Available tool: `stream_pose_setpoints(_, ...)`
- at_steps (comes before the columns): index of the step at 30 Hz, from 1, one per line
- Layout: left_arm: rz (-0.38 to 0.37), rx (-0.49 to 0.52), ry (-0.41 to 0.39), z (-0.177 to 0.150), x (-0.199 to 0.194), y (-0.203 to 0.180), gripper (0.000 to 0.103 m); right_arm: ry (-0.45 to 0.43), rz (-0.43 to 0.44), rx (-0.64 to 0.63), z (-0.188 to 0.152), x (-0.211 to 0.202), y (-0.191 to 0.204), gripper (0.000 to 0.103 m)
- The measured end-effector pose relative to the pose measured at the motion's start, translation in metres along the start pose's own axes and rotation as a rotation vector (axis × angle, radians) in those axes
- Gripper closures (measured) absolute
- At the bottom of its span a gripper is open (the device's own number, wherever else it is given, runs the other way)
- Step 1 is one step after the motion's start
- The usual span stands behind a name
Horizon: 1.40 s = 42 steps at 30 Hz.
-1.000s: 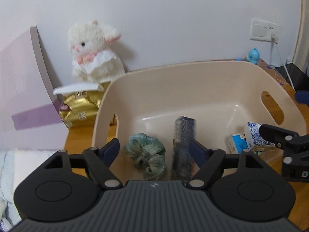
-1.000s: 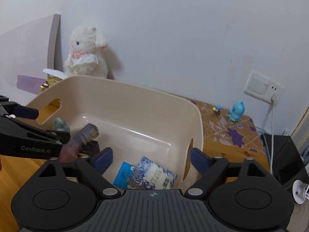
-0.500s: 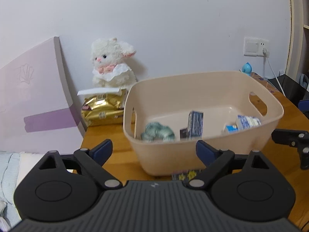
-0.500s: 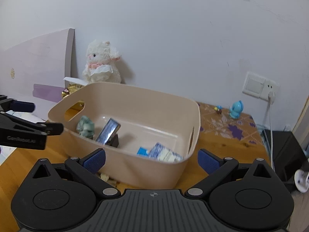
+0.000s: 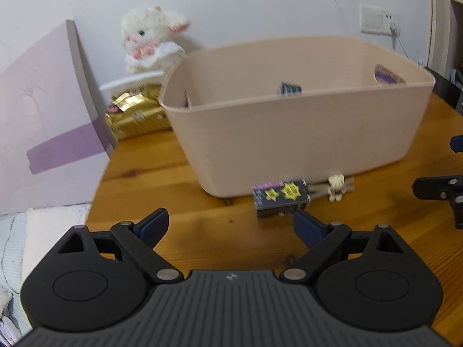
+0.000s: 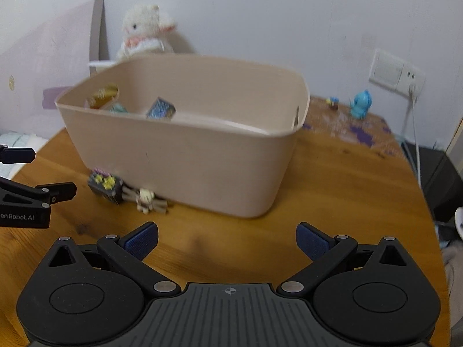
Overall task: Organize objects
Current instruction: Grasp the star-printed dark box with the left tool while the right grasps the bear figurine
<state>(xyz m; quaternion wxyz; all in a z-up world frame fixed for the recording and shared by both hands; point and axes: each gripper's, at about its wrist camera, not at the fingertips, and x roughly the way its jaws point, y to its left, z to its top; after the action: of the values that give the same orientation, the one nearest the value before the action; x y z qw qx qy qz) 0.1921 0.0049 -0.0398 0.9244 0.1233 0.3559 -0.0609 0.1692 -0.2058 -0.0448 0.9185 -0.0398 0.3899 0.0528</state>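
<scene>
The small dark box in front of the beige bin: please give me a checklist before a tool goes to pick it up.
1. Left tool open and empty: ok.
2. Right tool open and empty: ok.
3. Small dark box free on the table, outside the bin: ok.
4. Box clear of other things: not ok; the bear clip lies right beside it, and both lie close to the bin wall.
5. Box between the left tool's fingers: not ok; it lies ahead of the tips.
6. Room left in the bin: cannot tell; the near wall hides most of the floor.
</scene>
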Motion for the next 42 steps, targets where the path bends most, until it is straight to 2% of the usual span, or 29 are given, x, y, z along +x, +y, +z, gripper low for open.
stream_pose_setpoints(8,-0.105,-0.072,0.021,0.004,0.021,-0.009,0.009,0.056,-0.012,0.003,-0.007,0.027,0.003,0.0)
stream_pose_setpoints(15,-0.088,-0.097,0.04,0.007,0.041,-0.016,0.009,0.069,-0.006,0.027,-0.009,0.037,0.006,0.0)
stream_pose_setpoints(23,-0.049,-0.135,0.03,0.004,0.054,0.007,0.009,0.068,0.011,0.029,-0.01,0.047,0.022,0.0)
stream_pose_setpoints(28,-0.08,-0.154,0.033,-0.001,0.06,0.027,0.009,0.057,0.007,0.048,-0.009,0.053,0.036,0.0)
stream_pose_setpoints(37,-0.154,-0.087,-0.004,-0.004,0.068,0.045,0.009,0.002,-0.022,0.089,-0.011,0.058,0.063,0.0)
stream_pose_setpoints(42,-0.164,-0.091,-0.008,-0.001,0.074,0.053,0.009,-0.019,-0.044,0.108,-0.006,0.064,0.072,0.0)
